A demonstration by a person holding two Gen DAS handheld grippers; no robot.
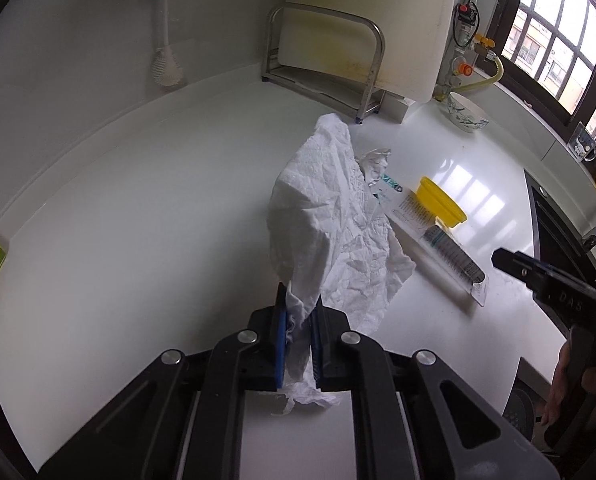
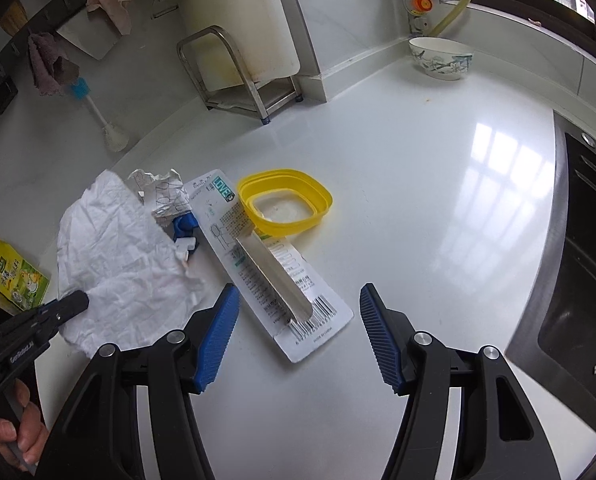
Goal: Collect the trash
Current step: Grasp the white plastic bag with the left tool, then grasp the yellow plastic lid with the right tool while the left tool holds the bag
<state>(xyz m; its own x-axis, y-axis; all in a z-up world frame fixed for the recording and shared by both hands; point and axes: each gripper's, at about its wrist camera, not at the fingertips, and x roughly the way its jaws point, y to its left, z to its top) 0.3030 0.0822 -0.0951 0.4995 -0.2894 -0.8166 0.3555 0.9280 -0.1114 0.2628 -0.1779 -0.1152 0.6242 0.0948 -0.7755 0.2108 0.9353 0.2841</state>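
Note:
My left gripper [image 1: 300,297] is shut on the lower edge of a crumpled white paper towel [image 1: 330,216], which stands up from the jaws over the white counter [image 1: 138,240]. In the right wrist view the same towel [image 2: 126,256] hangs at the left with the left gripper [image 2: 78,302] on it. My right gripper [image 2: 298,294] is open with nothing between its pads, low over the near end of a long blister pack [image 2: 258,264]. Behind the towel lie a crumpled printed paper [image 2: 162,196] and a small blue and white piece [image 2: 184,228].
A yellow ring-shaped lid [image 2: 286,200] lies next to the pack. A green and yellow pouch [image 2: 18,276] sits at the far left. A steel rack [image 2: 238,76] with a cutting board and a patterned bowl [image 2: 442,58] stand at the back. A dark recessed unit [image 2: 578,260] borders the counter on the right.

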